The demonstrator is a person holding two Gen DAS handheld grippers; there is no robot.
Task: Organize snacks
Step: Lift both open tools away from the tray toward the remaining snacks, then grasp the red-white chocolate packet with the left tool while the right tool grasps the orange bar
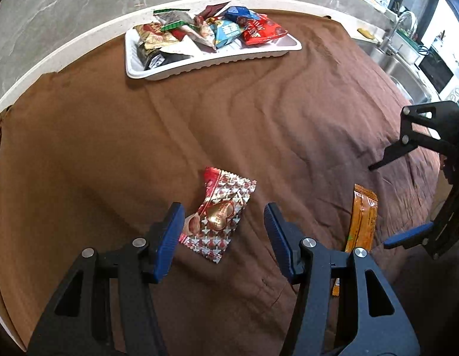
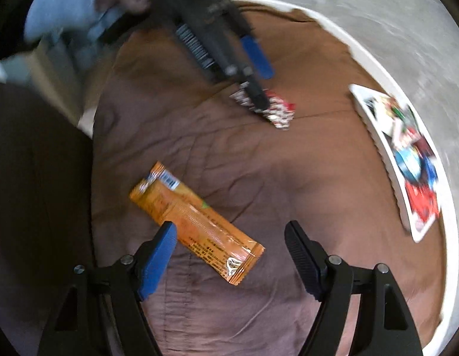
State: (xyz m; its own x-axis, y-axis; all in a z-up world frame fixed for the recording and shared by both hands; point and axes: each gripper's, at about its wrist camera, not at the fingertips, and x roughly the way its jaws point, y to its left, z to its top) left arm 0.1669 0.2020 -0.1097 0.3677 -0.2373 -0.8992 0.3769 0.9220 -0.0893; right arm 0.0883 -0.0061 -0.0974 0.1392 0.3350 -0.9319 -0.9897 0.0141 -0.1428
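The red snack [image 1: 219, 215] is seen between the open left fingers [image 1: 170, 231], the slanted orange bar [image 2: 196, 222] between the open right fingers [image 2: 159, 255].

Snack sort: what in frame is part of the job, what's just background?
Job:
- red-and-white snack packet loose on the cloth, under the left tool
- orange snack bar loose, under the right tool
- white tray holding packets

Background:
- brown cloth
- sink and faucet
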